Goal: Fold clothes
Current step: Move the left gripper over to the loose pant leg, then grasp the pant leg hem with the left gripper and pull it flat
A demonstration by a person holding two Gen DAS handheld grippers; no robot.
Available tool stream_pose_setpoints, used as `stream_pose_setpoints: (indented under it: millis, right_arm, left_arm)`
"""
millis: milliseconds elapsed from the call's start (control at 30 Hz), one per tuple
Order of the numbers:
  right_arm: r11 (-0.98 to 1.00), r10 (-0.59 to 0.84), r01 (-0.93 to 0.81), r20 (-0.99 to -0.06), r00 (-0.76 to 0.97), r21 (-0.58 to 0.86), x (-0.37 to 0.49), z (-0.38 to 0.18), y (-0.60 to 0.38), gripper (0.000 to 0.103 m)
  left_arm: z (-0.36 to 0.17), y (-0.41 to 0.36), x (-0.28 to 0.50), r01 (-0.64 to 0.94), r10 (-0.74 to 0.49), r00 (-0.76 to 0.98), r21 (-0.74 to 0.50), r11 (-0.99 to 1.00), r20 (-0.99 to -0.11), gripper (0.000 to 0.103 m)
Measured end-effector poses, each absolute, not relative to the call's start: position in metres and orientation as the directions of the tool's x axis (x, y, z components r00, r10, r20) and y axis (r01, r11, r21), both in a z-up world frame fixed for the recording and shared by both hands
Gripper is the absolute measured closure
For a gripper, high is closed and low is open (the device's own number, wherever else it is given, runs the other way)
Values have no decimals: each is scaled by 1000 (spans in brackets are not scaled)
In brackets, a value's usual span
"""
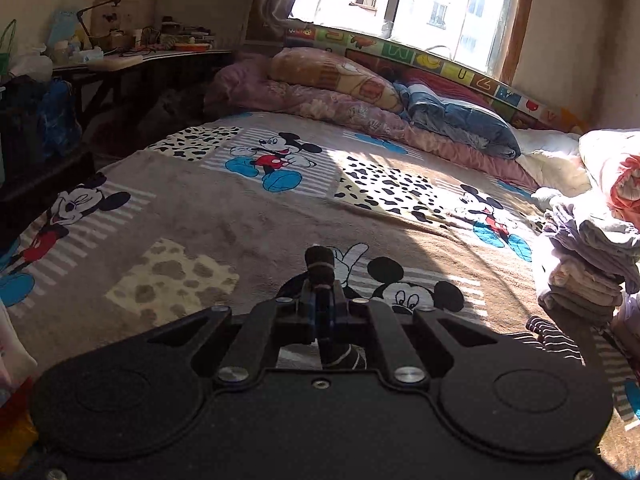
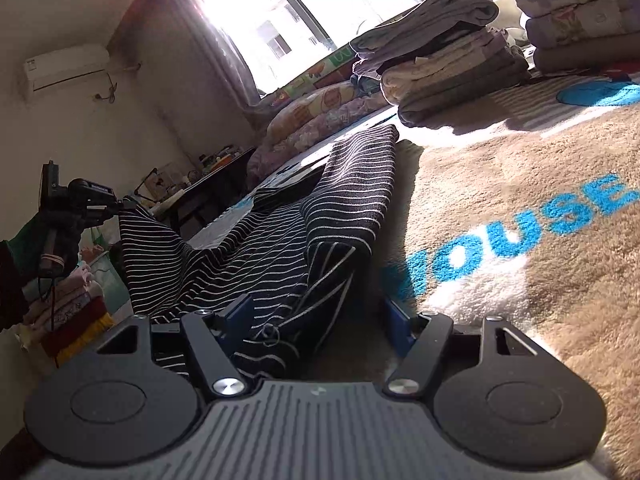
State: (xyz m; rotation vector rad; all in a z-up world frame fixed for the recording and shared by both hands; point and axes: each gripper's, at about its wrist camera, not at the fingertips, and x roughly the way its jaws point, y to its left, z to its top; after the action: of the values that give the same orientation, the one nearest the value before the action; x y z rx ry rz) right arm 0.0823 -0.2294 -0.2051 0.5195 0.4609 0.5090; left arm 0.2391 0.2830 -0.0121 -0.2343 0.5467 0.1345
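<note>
Striped black-and-white garment [image 2: 280, 240] lies stretched across the cartoon-mouse blanket [image 2: 500, 200], one corner lifted by the left gripper [image 2: 120, 204], whose fingers are pinched together on the cloth; only the right wrist view shows this grip. The right gripper [image 2: 320, 316] sits low with its blue fingers [image 2: 240, 314] spread wide around the near bunched edge. Blue lettering on the blanket reads "OUSE". A stack of folded clothes [image 2: 448, 64] stands beyond; the left wrist view shows it [image 1: 584, 264] at the right.

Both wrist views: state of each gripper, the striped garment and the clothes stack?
Left gripper: shut on striped garment, lifting a corner.
Right gripper: open, low over the garment's edge.
Striped garment: unfolded, partly raised off the blanket.
Clothes stack: folded, piled.
</note>
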Motion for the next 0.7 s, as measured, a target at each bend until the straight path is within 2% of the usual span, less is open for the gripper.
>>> stream_pose_setpoints:
  millis: [267,500,600,700]
  right_arm:
    - [755,559,-337,-284,779,562,81,-205,-228,34]
    - [756,559,-338,-285,779,560,80,-205,-227,34]
    - [756,559,-339,-283,779,560,80,-205,-227,34]
    - [756,559,-340,-282,779,560,80,-205,-227,34]
  left_arm:
    - [-38,307,200,-268,163,833,-129,955,-529,100]
    - [-60,304,198,-297,249,802,-1,955,-542,100]
    - [-68,305,197,-302,282,805,49,952,-522,100]
    - [-85,305,203,-343,343,759,109,933,-554,98]
